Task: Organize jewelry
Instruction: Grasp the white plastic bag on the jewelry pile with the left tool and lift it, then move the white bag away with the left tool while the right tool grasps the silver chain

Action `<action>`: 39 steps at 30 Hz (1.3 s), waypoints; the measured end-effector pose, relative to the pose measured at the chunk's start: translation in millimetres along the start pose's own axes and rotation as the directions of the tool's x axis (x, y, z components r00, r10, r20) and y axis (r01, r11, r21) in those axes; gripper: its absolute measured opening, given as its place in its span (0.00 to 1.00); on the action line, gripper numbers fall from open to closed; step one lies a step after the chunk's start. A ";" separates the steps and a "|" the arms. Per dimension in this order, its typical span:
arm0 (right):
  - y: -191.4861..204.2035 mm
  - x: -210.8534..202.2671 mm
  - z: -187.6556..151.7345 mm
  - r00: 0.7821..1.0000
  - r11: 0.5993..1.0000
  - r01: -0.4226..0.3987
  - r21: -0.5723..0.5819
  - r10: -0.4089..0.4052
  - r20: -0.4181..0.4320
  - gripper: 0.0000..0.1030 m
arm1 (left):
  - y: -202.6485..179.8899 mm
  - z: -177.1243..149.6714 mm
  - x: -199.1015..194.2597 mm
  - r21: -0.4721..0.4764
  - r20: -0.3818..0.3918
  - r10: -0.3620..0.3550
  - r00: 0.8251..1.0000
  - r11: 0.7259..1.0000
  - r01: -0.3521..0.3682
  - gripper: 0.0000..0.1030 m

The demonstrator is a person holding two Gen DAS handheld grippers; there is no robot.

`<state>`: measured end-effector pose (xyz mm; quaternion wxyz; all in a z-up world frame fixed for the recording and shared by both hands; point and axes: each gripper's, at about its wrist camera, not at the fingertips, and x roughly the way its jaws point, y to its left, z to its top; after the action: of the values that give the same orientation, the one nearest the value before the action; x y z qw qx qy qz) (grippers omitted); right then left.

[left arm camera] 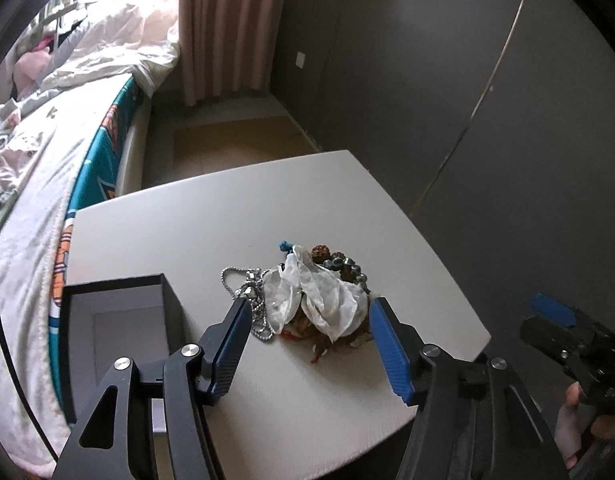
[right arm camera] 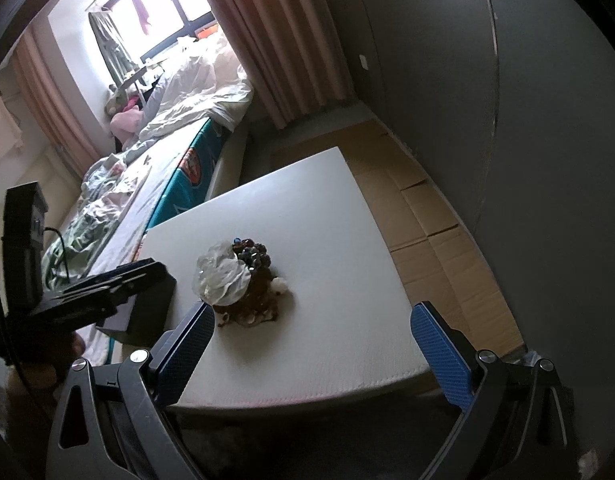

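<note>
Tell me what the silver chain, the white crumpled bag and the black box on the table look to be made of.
Silver chain: apparently metal ball chain, shiny, with bright glints on small round links.
White crumpled bag: probably thin plastic film, translucent, sharply creased; sheer fabric is possible.
Black box: likely rigid card, matte, with a grey liner that looks soft.

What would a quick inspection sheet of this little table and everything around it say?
Surface: white square table, mostly bare.
Job's things: tangled jewelry heap of silver ball chain, beads and crumpled white pouch; open black box beside it.
Clutter: nothing seen.
Grippers: left gripper open, fingers straddling the heap; right gripper open, off the heap.
Cables: black cable by the left gripper.
Surroundings: unmade bed, pink curtains, grey wall.
</note>
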<state>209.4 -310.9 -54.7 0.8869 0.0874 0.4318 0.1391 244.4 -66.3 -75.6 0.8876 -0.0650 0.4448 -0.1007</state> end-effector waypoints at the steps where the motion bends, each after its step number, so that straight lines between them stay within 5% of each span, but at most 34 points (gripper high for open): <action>1: 0.0 2.3 1.3 1.000 1.000 0.001 -0.002 -0.001 -0.004 0.96 | 0.7 1.7 5.5 -0.002 -0.007 -0.002 1.000 1.000 0.002 0.60; 9: -1.5 17.6 11.0 1.000 1.000 0.013 0.005 -0.013 -0.027 0.96 | 4.2 11.7 50.2 -0.022 -0.073 -0.001 0.997 1.000 0.000 0.56; 13: 0.7 21.4 14.0 0.999 1.000 0.018 0.005 -0.017 -0.034 0.96 | 11.8 14.7 66.8 -0.060 -0.104 -0.007 0.995 0.998 0.000 0.15; 16: 4.0 23.1 16.1 0.999 1.000 0.018 -0.001 -0.018 -0.034 0.96 | 17.4 15.9 62.9 -0.081 -0.083 -0.031 0.996 0.996 0.024 0.01; 25: 24.7 35.1 27.3 0.999 0.999 -0.032 -0.016 0.031 -0.039 0.96 | 30.3 27.8 12.2 -0.104 0.019 -0.053 0.998 0.993 0.055 0.00; 33: 56.2 59.5 42.5 0.988 0.992 -0.124 -0.018 0.121 -0.099 0.69 | 45.9 35.3 -39.3 -0.118 0.122 -0.031 0.992 0.992 0.045 0.00; 39: 88.3 92.1 53.5 0.964 0.982 -0.188 -0.028 0.179 -0.196 0.61 | 63.9 33.7 -62.0 -0.149 0.167 0.014 0.986 0.989 0.011 0.00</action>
<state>290.7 -199.6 -66.0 0.8262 0.0925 0.5021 0.2383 243.0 11.3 -20.4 0.9144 -0.1393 0.3751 -0.0604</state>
